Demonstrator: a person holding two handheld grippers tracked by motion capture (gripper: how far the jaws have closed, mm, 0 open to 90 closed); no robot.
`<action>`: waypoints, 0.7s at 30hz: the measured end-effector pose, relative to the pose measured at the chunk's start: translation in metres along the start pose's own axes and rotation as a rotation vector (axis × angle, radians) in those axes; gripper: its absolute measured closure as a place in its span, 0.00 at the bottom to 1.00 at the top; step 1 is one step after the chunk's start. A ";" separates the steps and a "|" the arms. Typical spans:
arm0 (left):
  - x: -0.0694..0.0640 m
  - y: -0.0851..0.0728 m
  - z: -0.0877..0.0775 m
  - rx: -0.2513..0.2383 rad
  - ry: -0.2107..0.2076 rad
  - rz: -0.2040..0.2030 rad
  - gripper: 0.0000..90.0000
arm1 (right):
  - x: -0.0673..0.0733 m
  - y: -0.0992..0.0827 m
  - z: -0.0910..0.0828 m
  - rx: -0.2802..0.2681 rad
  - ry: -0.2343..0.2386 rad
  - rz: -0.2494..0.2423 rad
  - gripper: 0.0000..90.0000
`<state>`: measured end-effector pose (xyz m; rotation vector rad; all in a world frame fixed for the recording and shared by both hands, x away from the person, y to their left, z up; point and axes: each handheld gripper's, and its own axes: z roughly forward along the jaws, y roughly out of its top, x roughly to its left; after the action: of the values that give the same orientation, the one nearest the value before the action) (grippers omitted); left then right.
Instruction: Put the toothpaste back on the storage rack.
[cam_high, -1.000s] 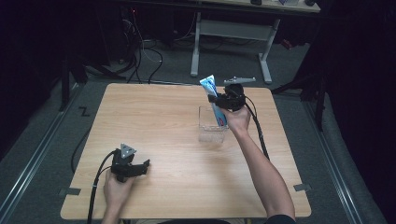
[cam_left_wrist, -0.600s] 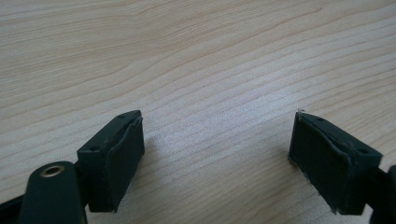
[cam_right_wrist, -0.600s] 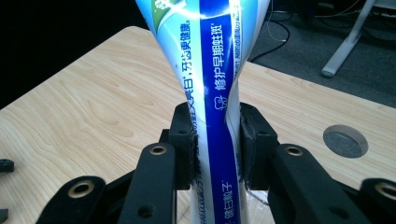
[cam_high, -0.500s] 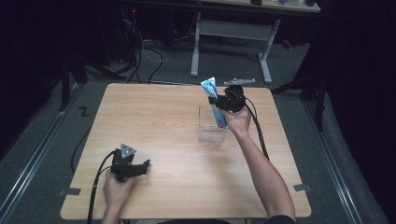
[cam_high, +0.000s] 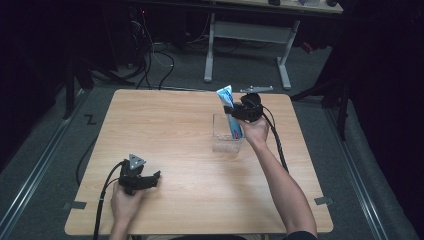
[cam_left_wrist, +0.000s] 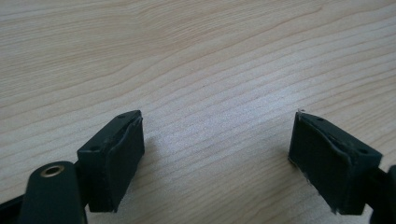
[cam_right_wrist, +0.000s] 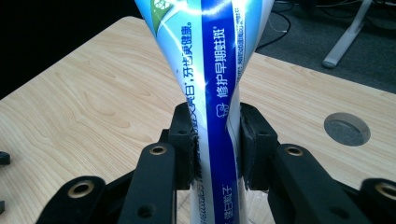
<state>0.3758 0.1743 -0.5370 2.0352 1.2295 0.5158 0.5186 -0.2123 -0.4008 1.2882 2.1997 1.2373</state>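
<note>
The wooden table (cam_high: 170, 125) is carrying the whole job, and toward its far right a clear plastic box (cam_high: 223, 134) is standing open-topped with a blue and white toothpaste tube (cam_high: 231, 114) rising out of it. The tube is leaning slightly, its lower end down inside the box and its flat crimped tail sticking up above the rim. The right gripper (cam_high: 239, 111) is clamping that tube across its middle; in the right gripper view the tube (cam_right_wrist: 212, 84) is being pinched between the two black pads (cam_right_wrist: 186, 140) so that its body is narrowing at the grip. The work in hand looks like standing the tube in the box or drawing it out, and I cannot tell which. Doing it well probably means keeping the tube in line with the box walls, moving it straight up or down rather than sideways, since the light box could tip or slide, and squeezing no harder than needed, because the soft body is already deforming. The left gripper (cam_high: 141, 181) is resting on the near left of the table, well apart from the box; in the left gripper view its jaws are standing wide apart with bare wood (cam_left_wrist: 201, 70) between them, gripping nothing.
</note>
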 end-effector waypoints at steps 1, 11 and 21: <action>0.000 0.000 0.000 0.000 -0.001 -0.002 0.21 | 0.000 0.000 -0.001 0.000 0.001 0.003 0.78; 0.000 0.000 0.000 0.000 0.000 -0.002 0.21 | -0.002 -0.005 -0.005 -0.001 0.000 0.009 0.78; 0.000 0.000 0.000 0.001 -0.003 -0.005 0.21 | -0.005 -0.012 -0.005 0.015 -0.003 0.005 0.78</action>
<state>0.3759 0.1746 -0.5369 2.0323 1.2333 0.5097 0.5109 -0.2217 -0.4080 1.3014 2.2095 1.2218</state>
